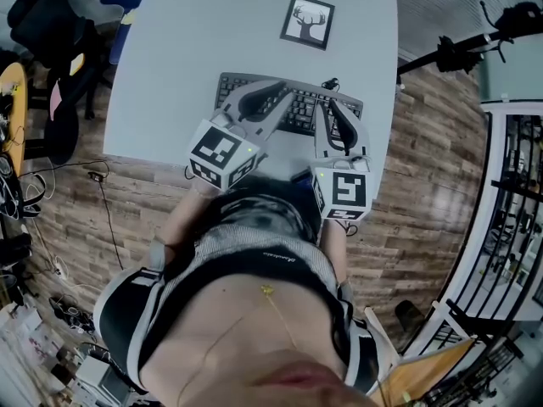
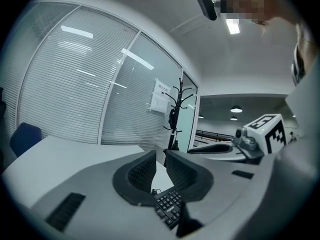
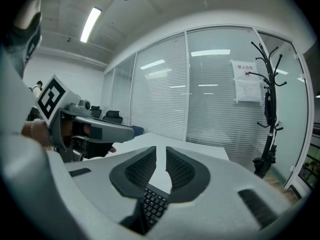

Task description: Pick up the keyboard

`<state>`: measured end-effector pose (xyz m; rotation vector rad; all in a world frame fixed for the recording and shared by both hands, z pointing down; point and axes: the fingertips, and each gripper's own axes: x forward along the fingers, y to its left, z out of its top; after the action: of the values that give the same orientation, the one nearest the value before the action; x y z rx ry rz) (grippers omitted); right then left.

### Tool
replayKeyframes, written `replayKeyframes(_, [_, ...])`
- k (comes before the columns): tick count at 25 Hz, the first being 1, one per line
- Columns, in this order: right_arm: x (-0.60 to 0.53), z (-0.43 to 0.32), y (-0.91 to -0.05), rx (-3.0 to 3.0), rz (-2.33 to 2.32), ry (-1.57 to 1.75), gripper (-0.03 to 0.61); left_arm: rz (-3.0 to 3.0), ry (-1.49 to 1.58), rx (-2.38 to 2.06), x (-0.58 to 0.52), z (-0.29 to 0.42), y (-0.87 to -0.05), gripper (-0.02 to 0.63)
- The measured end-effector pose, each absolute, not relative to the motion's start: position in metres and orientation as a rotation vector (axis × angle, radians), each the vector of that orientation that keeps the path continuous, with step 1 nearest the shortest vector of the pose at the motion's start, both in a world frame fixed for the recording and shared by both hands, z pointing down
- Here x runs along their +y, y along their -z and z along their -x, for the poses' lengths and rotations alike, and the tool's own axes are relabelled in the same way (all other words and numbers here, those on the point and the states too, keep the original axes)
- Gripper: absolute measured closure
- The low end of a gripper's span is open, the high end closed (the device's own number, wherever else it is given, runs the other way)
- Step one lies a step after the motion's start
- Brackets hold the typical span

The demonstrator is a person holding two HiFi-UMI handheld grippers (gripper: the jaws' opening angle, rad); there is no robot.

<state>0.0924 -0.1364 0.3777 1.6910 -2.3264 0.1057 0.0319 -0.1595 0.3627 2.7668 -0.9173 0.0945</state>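
A black keyboard (image 1: 299, 115) lies near the front edge of the grey table (image 1: 212, 32). Both grippers rest low over it, pointing away from me. My left gripper (image 1: 280, 91) is over the keyboard's left half and my right gripper (image 1: 337, 102) over its right half. In the left gripper view the jaws (image 2: 160, 156) stand a narrow slit apart with nothing between them, and keys (image 2: 169, 206) show below. The right gripper view is alike: only a thin gap at the gripper (image 3: 161, 154), which is empty, with keys (image 3: 154, 204) underneath.
A framed deer picture (image 1: 307, 20) lies further back on the table. A cable (image 1: 329, 83) leaves the keyboard's back edge. Chairs (image 1: 51, 32) stand at the left and a dark stand (image 1: 458, 49) at the right. A coat rack (image 3: 270, 109) stands by the glass wall.
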Motion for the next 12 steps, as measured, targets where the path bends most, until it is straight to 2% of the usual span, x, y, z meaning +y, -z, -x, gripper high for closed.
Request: replayKeyframes(12, [-0.139, -0.142, -0.427, -2.162, -1.719, -0.219, 0.515, -2.638, -0.204, -1.039, -0.183, 0.002, -0.416, 0.574])
